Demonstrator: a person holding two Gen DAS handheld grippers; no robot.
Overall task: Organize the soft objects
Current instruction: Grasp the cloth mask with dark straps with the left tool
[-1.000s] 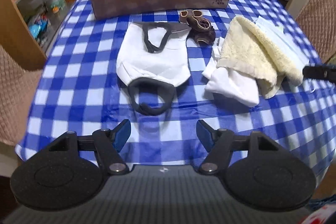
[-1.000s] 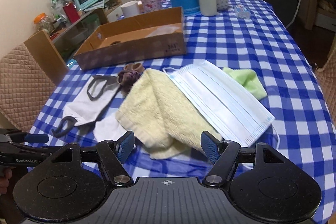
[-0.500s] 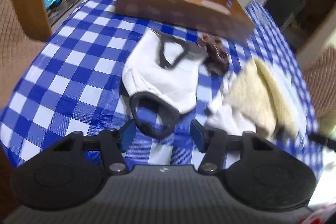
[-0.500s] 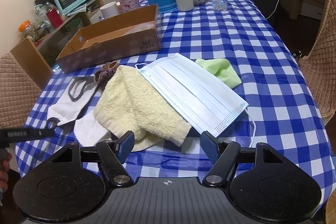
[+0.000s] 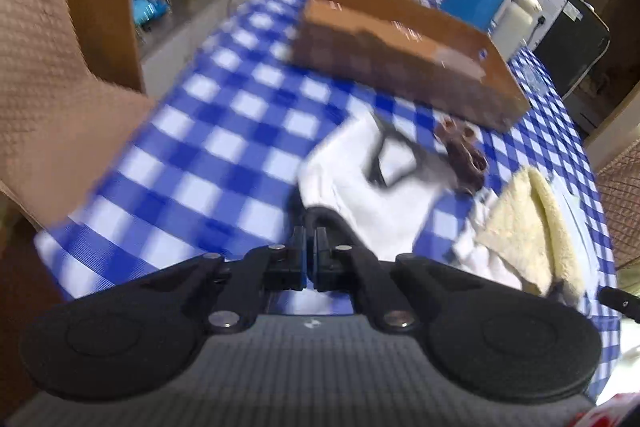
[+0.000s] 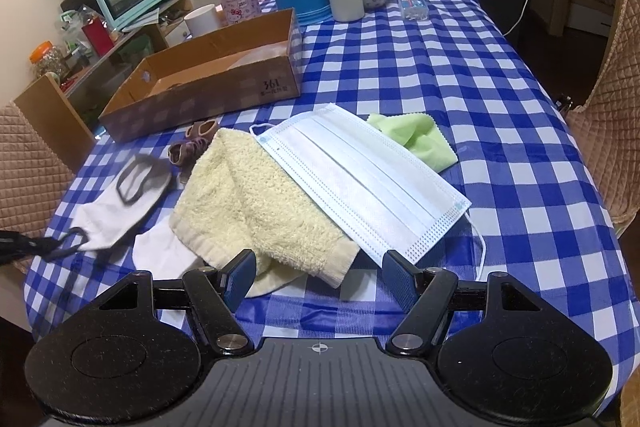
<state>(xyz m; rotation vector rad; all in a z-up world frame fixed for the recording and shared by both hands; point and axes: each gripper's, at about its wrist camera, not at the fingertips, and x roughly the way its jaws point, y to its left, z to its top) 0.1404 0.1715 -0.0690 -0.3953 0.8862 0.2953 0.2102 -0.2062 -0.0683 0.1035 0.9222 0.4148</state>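
Left gripper (image 5: 310,247) jaws pinch the white mask's (image 5: 360,183) dark ear loop near the table edge; right gripper (image 6: 319,273) jaws gape wide.

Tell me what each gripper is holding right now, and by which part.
The left gripper is shut on the white cloth mask, by its near dark ear loop. The right gripper is open, holding nothing.

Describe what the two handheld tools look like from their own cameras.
Both look alike. The left tool and the right tool each have matte black linkage arms with silver pivot screws, two round black discs at the base, and a grey ribbed body bearing a small white crosshair mark. The right tool's finger pads are blue. No cables or sleeves show.
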